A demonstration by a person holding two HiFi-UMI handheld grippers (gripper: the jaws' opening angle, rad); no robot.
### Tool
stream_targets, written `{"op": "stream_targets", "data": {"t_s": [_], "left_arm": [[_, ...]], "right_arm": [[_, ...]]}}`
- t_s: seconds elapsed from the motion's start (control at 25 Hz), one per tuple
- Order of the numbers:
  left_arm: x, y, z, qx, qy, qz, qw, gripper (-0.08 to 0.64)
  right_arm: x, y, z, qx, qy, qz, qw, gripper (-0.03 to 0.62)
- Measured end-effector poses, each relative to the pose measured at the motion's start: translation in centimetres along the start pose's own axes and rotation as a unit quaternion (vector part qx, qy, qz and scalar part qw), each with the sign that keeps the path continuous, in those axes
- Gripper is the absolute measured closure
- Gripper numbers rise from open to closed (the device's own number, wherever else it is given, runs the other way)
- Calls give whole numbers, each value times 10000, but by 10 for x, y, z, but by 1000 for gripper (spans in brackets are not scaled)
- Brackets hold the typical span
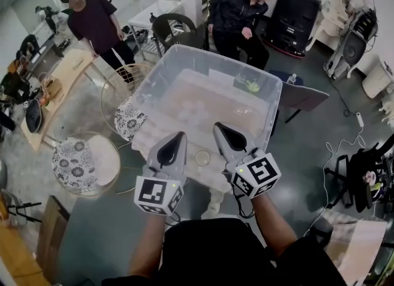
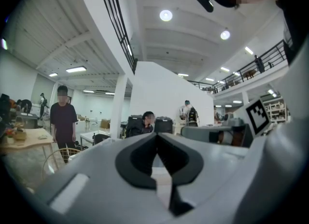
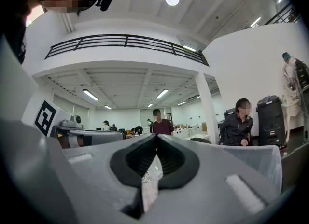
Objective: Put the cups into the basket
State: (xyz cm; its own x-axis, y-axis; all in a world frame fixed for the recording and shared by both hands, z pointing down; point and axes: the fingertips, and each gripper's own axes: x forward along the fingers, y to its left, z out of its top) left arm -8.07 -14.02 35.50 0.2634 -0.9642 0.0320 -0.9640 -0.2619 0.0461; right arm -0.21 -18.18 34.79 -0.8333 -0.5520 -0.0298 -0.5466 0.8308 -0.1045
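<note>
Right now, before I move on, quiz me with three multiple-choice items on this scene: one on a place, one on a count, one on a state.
1. Where is the clear bin?
A) just ahead of the left gripper and right gripper
B) behind the person
C) on a shelf overhead

2. How many floral seat cushions show in the head view?
A) one
B) two
C) four

3. The bin's top is:
A) lidded
B) open
C) turned face down

Answers:
1 A, both gripper tips reach its near edge.
2 B, a second cushion lies beside the bin.
3 B, its inside shows from above.
</note>
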Motion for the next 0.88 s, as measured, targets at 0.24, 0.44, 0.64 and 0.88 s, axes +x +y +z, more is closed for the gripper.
{"op": "stream_targets", "data": {"t_s": [0.24, 0.44, 0.64, 0.88], "left_arm": [[20, -3, -12, -10, 141, -29, 9999, 555], [29, 9, -23, -337, 187, -7, 9993, 555], [36, 20, -40, -392, 408, -184, 9982, 555], [39, 27, -66, -536, 752, -625, 9938, 555]], "right_arm": [[5, -22, -3, 8, 32, -22, 10000, 589], [14, -33, -3, -29, 43, -82, 10000, 589], [29, -43, -4, -62, 74, -267, 9996, 590], [45, -44, 0, -152, 34, -550, 9984, 591]]}}
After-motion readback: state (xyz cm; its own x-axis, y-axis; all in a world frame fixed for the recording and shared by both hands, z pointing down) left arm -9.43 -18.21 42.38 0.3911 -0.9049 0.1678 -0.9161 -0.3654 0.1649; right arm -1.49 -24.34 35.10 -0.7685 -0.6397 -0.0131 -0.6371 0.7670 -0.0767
